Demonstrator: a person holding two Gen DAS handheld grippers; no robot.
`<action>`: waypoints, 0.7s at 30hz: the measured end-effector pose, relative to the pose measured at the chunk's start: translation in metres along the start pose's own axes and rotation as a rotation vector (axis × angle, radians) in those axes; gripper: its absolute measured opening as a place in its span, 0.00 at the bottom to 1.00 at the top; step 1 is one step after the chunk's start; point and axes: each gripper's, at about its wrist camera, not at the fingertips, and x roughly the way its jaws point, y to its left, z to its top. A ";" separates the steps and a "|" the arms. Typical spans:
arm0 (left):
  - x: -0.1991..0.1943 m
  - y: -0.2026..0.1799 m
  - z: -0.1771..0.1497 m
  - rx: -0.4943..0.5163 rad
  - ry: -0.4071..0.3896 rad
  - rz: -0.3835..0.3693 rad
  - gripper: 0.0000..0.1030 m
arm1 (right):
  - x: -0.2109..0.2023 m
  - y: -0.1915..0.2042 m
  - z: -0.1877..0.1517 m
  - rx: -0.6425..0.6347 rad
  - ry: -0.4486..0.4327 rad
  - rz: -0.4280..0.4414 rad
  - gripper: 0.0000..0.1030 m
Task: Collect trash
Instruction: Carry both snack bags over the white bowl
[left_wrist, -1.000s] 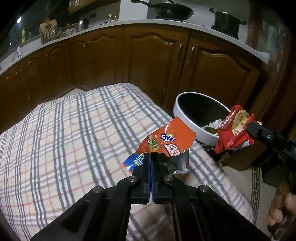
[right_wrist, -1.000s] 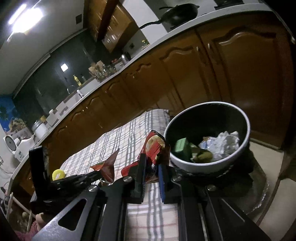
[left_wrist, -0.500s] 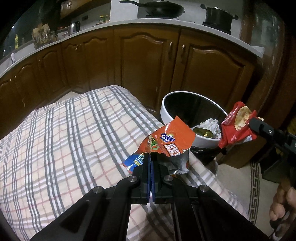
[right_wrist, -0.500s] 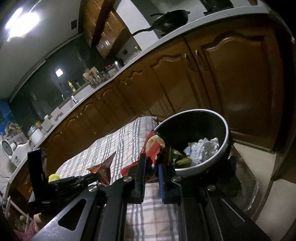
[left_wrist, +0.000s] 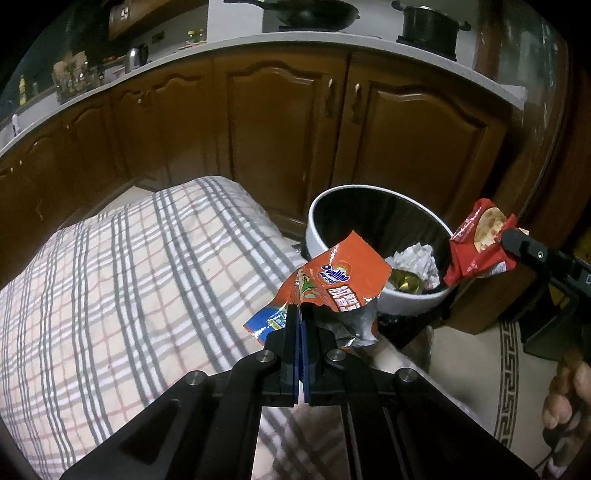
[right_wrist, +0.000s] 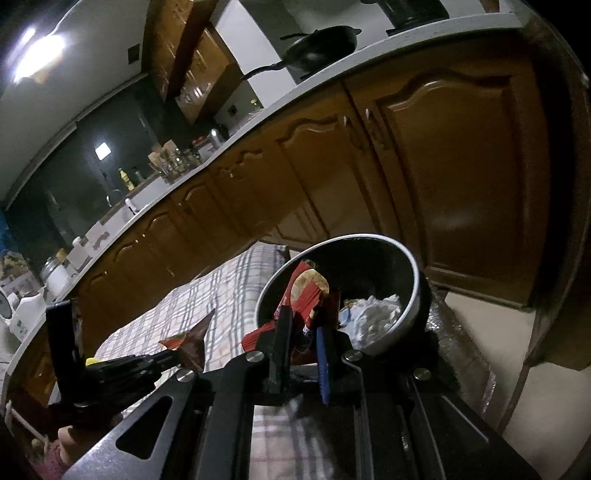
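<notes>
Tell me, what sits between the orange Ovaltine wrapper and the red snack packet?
In the left wrist view, the white-rimmed round trash bin fills that gap, holding crumpled white paper; orange Ovaltine wrapper left, red snack packet right.

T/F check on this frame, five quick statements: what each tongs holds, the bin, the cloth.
1. The left tongs are shut on the orange Ovaltine wrapper. True.
2. The right tongs are empty. False: they are shut on the red snack packet.
3. The bin is empty. False: crumpled white paper and other scraps lie inside.
4. The plaid cloth lies beside the bin, in front of the wooden cabinets. True.
5. Both wrappers are already inside the bin. False: each is held in its tongs; the red packet hangs by the bin's rim.
</notes>
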 end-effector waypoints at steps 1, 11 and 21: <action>0.001 -0.002 0.002 0.003 -0.002 -0.001 0.00 | 0.001 -0.001 0.002 -0.001 -0.001 -0.003 0.11; 0.017 -0.024 0.032 0.054 -0.022 -0.011 0.00 | 0.009 -0.009 0.014 -0.027 0.000 -0.040 0.11; 0.035 -0.038 0.048 0.081 -0.018 -0.012 0.00 | 0.019 -0.011 0.024 -0.058 0.009 -0.055 0.11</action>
